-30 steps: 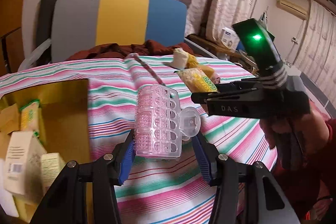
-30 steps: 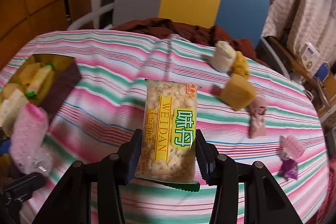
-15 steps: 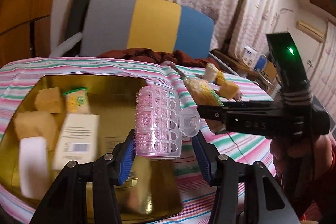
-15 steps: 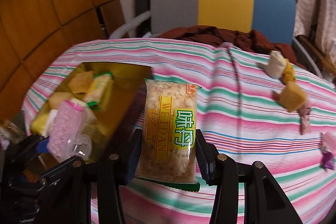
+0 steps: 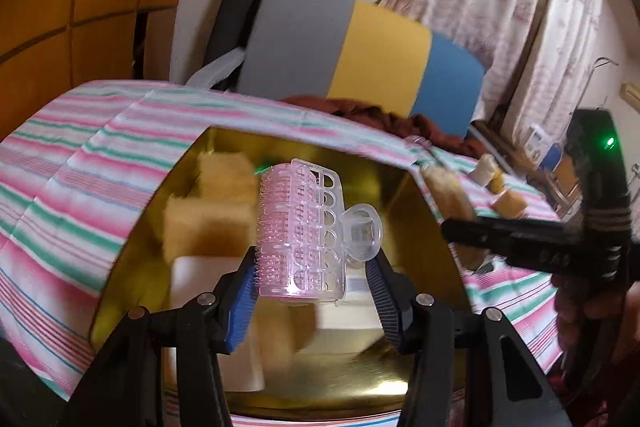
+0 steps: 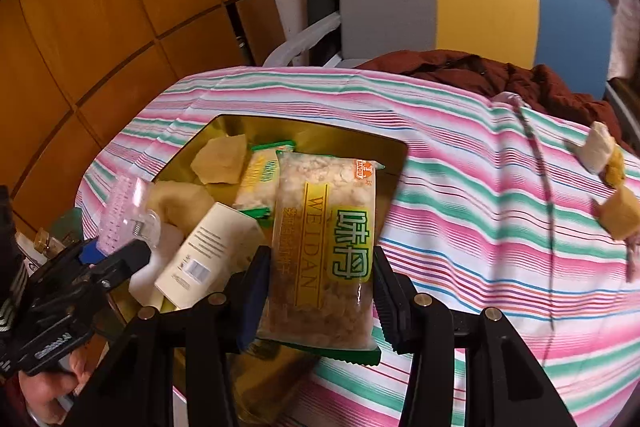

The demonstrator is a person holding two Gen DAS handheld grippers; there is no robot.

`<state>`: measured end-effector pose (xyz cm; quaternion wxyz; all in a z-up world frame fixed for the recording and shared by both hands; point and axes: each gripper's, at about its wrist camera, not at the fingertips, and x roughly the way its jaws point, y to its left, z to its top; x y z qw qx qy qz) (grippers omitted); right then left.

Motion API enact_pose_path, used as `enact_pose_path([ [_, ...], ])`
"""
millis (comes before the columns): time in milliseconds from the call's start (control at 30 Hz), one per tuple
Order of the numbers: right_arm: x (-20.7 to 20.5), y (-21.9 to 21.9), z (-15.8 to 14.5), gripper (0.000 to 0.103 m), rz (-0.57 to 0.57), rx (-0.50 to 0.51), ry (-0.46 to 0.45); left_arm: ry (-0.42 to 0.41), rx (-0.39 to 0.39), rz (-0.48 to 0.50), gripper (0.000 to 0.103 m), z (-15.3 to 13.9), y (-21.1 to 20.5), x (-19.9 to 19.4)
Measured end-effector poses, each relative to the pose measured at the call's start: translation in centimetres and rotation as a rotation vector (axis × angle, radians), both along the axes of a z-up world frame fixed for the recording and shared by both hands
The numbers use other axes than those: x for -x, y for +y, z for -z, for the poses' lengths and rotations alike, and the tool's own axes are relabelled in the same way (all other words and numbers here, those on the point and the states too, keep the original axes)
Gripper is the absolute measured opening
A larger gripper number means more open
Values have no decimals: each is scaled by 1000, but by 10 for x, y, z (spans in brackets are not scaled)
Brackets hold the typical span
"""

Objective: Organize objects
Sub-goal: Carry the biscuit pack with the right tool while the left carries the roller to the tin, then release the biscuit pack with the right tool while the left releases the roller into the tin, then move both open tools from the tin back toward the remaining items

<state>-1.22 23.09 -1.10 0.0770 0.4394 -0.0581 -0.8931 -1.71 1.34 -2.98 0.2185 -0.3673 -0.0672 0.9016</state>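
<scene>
My left gripper (image 5: 312, 291) has its jaws clamped on the pink hair clip (image 5: 308, 231), held over the gold box (image 5: 424, 227). My right gripper (image 6: 320, 291) pinches the snack packet (image 6: 324, 251), at the box's 3 o'clock edge, above the striped surface (image 6: 480, 227).

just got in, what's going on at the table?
A person is sorting loose items into a gold box on the striped table. The left gripper holds a pink hair clip above the box; the right gripper holds a snack packet at its edge. A few items are still out on the cloth.
</scene>
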Motion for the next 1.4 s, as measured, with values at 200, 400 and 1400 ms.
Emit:
enact_pose_path([
  [200,26,-15,9,49,0,5,-38,-89,11,-3,53,21,-15,14],
  [400,57,-24,23,50,25,-10,-68,-125,14,10,53,34,-18,18],
  [1400,-3,-11,-13,103,121,-7,113,-85,51,-46,67,16,-19,5],
])
